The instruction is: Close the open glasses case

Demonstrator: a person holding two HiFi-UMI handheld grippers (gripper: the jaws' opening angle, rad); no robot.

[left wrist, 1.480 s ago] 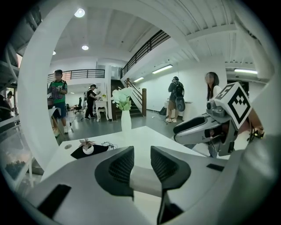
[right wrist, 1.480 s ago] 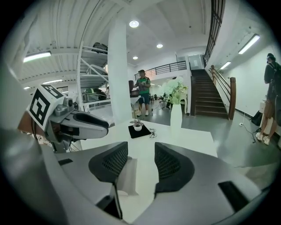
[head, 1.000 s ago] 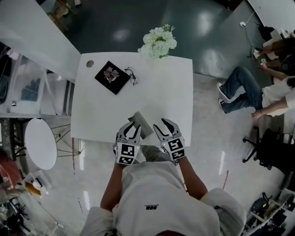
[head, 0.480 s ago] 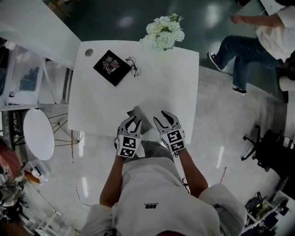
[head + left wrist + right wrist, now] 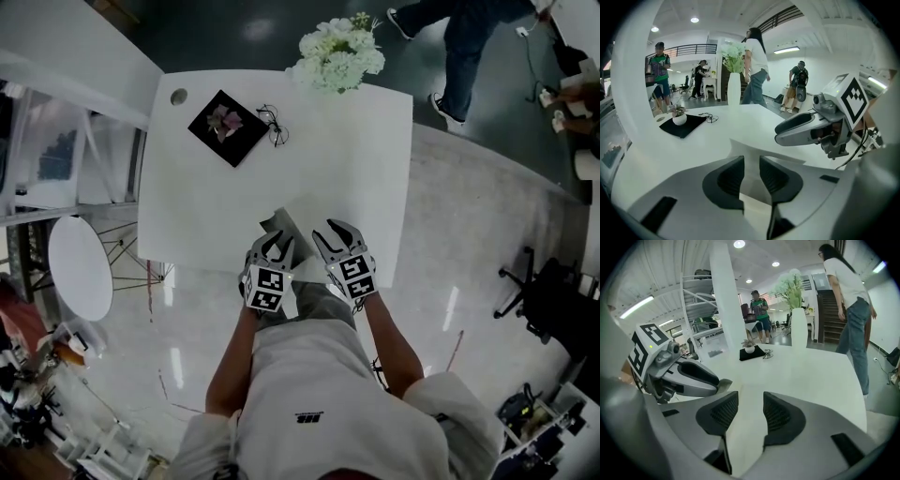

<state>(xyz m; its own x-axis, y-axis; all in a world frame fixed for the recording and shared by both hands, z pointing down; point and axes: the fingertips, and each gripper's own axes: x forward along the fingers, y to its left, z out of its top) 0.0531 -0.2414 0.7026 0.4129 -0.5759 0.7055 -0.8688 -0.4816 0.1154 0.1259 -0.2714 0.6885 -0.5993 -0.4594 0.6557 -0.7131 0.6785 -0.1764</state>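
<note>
You had not yet shut the case (image 5: 280, 226). It lay at the near edge of the table (image 5: 356, 159), right under the tips of your left tongs (image 5: 276, 241) and just left of your right tongs (image 5: 329, 231). One pale flap stood up ahead of the left jaws.

In the left gripper view those jaws stood only a narrow gap apart, and the case's grey panel filled that gap, so I judge them clenched on it, if lightly. Your right tongs were released: their jaws stood apart with only bare table between them, and they hung just beside the case.

By my reading, the whole of the closing was left to do. The raised flap had to be folded down and pressed home, likely with the right tongs while the left steadied the case. The glasses (image 5: 272, 125) lay far ahead of both tongs, beside a black mat (image 5: 234, 148), so they were not in the case.

No brand or label showed on the case. The only marks were the black-and-white squares on the tongs' cubes (image 5: 268, 288) and a small print on your shirt (image 5: 328, 375), too small to read.
</note>
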